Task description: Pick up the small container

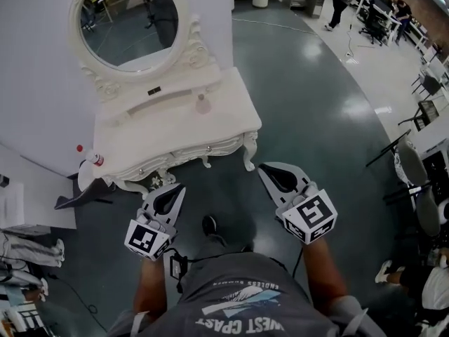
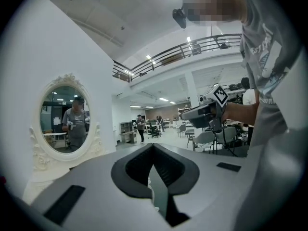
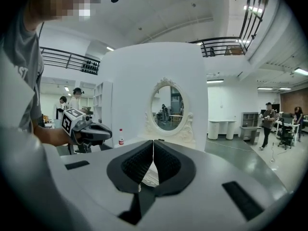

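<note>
Standing near the middle of the white dressing table [image 1: 231, 118], just in front of the base of the oval mirror [image 1: 130, 20], the small container [image 1: 203, 104] is pale and too small to make out further. Both grippers hang nearer the person, well apart from it. The left gripper [image 1: 175, 187] is off the table's near-left edge and the right gripper [image 1: 265, 168] is by its near-right leg, each with jaws pressed together on nothing. A red-capped bottle [image 1: 91, 159] stands left of the table.

Left gripper [image 2: 153, 148] jaws together at 6 o'clock, white-framed oval mirror [image 2: 65, 117] at 9 o'clock, right gripper [image 2: 188, 115] at 3 o'clock
</note>
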Available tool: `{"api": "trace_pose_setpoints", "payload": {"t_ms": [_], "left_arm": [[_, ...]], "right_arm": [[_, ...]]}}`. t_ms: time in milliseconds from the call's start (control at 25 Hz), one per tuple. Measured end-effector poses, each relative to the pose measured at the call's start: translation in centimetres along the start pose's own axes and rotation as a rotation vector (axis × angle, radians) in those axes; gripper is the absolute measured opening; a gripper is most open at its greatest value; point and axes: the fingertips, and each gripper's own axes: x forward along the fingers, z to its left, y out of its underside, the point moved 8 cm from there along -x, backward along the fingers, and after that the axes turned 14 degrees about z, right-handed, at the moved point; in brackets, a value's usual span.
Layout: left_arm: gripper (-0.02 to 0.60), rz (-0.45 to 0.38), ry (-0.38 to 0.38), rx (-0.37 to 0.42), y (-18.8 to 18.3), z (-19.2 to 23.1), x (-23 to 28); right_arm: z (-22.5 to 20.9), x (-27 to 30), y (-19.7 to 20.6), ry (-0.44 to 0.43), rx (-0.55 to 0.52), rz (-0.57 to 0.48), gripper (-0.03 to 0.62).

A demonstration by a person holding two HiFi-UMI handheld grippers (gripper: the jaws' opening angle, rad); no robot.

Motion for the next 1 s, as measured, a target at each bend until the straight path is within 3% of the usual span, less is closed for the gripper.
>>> {"api": "trace_pose_setpoints", "payload": {"t_ms": [480, 1000], "left_arm": [[0.015, -0.07, 0.186, 0.068, -2.9, 9.1, 6.9], [0.015, -0.08, 0.264, 0.086, -3.2, 15.4, 9.5]], "right_arm": [[-1.8, 3.9, -3.6, 0.172, 0.051, 0.017, 0.026], [-2.5, 8.3, -6.3, 0.254, 0.1, 0.036, 0.026]]}}
